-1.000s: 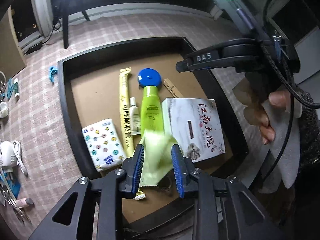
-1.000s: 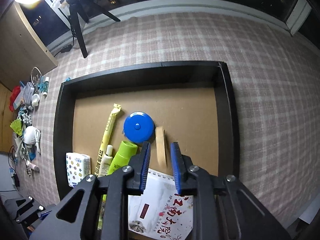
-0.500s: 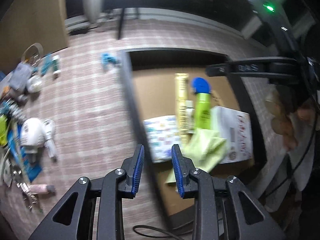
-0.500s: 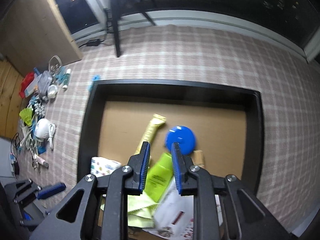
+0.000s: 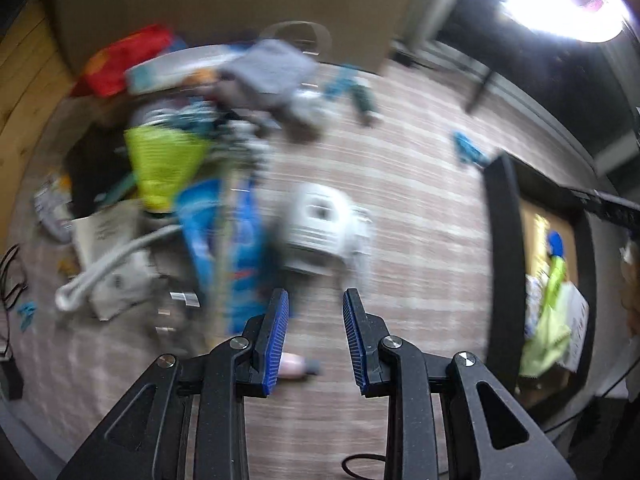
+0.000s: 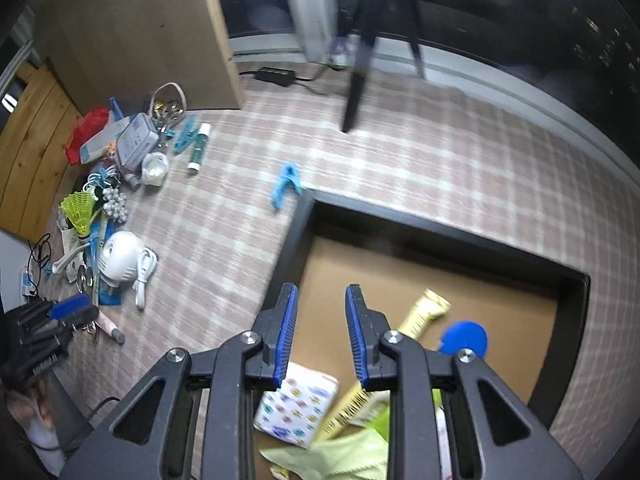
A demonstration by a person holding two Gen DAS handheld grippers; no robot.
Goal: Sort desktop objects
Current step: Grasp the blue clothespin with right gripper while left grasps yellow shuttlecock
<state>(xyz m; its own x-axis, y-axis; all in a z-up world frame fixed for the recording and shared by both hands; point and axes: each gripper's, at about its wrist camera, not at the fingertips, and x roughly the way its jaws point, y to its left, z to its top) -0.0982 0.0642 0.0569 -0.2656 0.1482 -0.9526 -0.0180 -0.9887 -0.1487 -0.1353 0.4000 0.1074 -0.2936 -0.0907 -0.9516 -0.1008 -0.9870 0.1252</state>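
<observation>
Left gripper (image 5: pixel 314 334), fingers part-open and empty, hangs over the clutter (image 5: pixel 192 184) at the counter's left. Right gripper (image 6: pixel 320 334), jaws just opening, empty, hangs above the tray (image 6: pixel 288 248) of sorted items.

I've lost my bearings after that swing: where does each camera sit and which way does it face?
Left wrist: on the left hand-held gripper, pointing steeply down at the blurred clutter pile on the checked cloth; empty open jaws show.
Right wrist: on the right hand-held gripper, looking down over the black tray; jaws just opening, empty.
Shared: the tray, the white device, the blue clip.
</observation>
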